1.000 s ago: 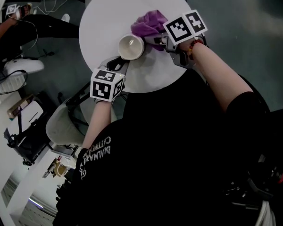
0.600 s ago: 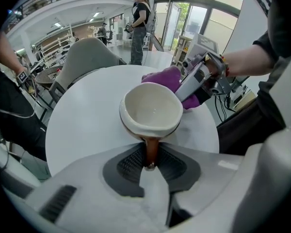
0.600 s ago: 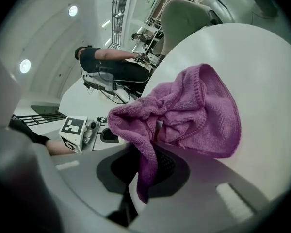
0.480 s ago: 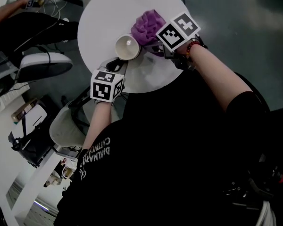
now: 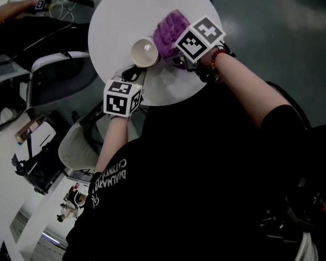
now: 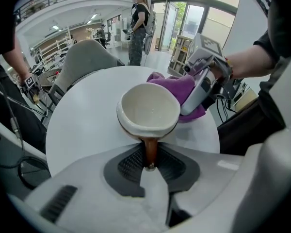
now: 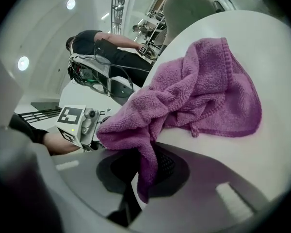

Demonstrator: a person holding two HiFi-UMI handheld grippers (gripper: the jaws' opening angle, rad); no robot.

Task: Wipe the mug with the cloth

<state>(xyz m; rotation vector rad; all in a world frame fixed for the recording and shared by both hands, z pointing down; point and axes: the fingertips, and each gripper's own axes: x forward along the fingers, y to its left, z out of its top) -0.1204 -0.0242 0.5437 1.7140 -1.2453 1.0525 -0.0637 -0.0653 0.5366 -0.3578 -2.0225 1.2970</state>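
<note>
So, first poster here: where do things stand with your mug wipe, and what would you watch for?

Reply: Your left tool (image 6: 150,165) has the cream mug (image 6: 148,109) by its brown handle (image 6: 150,147). The jaws are closing in on it, with the pads on either side of that thin loop and nothing else between them. The mug is on the round white desk (image 5: 119,15), a bit toward your side, mouth tipped toward your left tool. I can't tell if its base is flat on the desk. Your right tool (image 7: 144,174) is clamped on a fold of the purple cloth (image 7: 203,91). The rest of the cloth is bunched on the desk, right against the mug's far side.

First poster: So what's the catch?

Reply: The handle grip, I'd say. It's a narrow hold well off the mug's centre. Once you push the cloth against the wall, the mug could swivel around the handle or slip out of the pads, so go easy with side pressure. You've also only got a small pinch of cloth, and dragging it hard over the rim could pull it free. And your two tools are close together by the mug, so a wide wiping sweep could knock one into the other.
</note>
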